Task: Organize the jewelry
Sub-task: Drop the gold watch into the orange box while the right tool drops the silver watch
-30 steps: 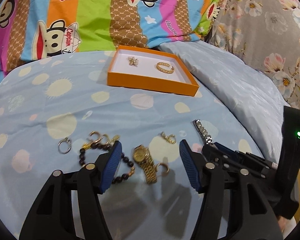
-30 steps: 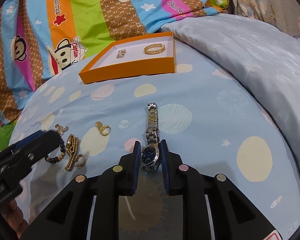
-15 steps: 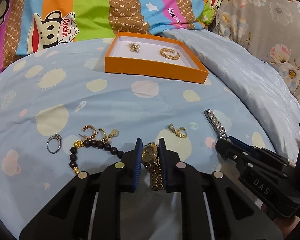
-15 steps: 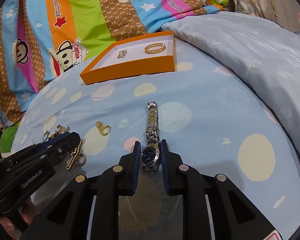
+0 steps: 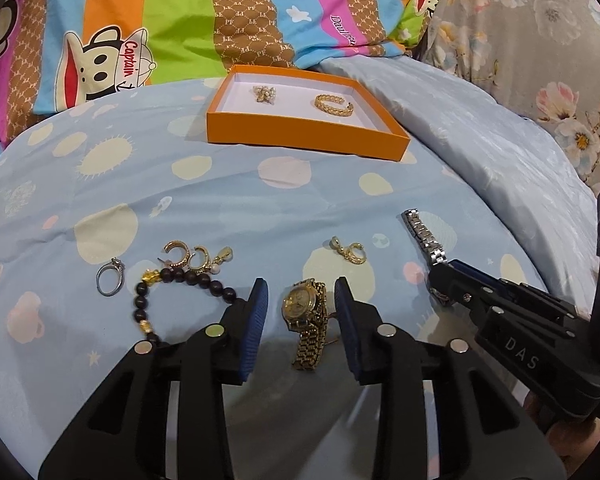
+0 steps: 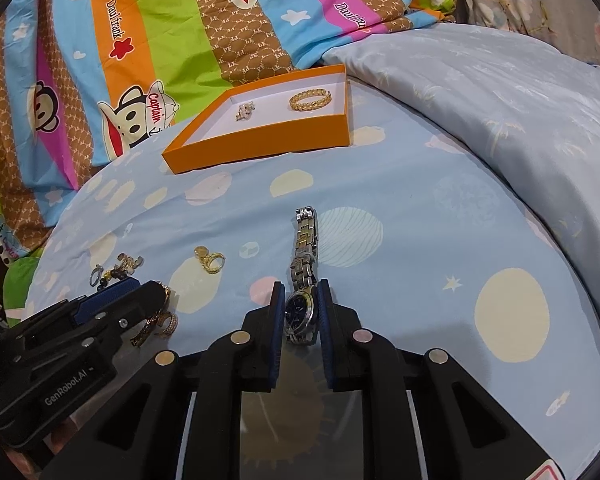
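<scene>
- On the blue bedspread [image 5: 220, 184], our right gripper [image 6: 299, 312] is clamped on the silver watch [image 6: 300, 308] case, ready for lifting.
- Left gripper [image 5: 301, 308] jaws are opening w/ the gold watch [image 5: 305, 312] between, pads clear of it, probably re-gripping.
- Orange box [image 5: 300, 138] sits beyond, already holding a bangle [image 5: 334, 105], so watches likely go there.

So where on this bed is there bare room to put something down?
Free: the blue sheet between the orange box and the loose jewelry, and inside the box beside the gold bangle. Crowded: around the bead bracelet, silver ring, earrings and gold watch.

Dim, perhaps overhead light; fisheye-warped edges
</scene>
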`<state>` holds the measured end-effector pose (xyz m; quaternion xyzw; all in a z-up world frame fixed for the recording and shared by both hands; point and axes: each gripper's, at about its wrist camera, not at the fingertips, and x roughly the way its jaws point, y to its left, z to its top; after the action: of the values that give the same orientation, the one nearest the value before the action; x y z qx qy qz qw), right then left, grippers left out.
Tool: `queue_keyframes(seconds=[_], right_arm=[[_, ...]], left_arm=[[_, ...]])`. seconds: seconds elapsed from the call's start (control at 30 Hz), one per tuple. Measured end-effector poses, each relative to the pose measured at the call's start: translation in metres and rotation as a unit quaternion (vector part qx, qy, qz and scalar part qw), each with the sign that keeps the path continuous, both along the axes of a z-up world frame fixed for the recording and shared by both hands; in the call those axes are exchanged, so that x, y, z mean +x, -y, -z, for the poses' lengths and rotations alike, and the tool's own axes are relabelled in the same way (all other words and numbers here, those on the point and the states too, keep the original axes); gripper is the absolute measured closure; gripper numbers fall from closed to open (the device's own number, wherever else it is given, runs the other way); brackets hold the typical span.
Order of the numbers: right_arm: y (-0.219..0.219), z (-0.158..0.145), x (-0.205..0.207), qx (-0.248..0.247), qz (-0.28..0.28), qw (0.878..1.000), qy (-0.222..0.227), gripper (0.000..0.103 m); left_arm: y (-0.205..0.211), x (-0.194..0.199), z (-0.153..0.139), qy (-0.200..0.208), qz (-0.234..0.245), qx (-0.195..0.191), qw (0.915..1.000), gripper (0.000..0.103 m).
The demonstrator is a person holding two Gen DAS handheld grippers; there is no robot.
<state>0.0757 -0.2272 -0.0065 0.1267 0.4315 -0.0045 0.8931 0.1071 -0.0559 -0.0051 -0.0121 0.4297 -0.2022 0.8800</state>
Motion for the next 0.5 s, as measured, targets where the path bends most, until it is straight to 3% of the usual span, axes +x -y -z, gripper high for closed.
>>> queue_keyframes(seconds=[0.2, 0.3, 0.5], right_arm=[[-0.0003, -0.0002, 0.0002, 0.0, 0.0, 1.0, 0.0, 0.088], [-0.0004, 0.0003, -0.0003, -0.001, -0.001, 1.0, 0.0, 0.088], [-0.0011, -0.002, -0.0033, 0.002, -0.002, 1.0, 0.006, 0.091]], left_arm=[[0.0049, 0.0036, 0.0042, -0.002, 0.007, 0.013, 0.9999, 0.071], [0.006, 0.0035, 0.0048, -0.004, 0.017, 0.008, 0.9998, 0.084], [0.0023, 0.0011, 0.0027, -0.014, 0.022, -0.012, 0.9996, 0.085]])
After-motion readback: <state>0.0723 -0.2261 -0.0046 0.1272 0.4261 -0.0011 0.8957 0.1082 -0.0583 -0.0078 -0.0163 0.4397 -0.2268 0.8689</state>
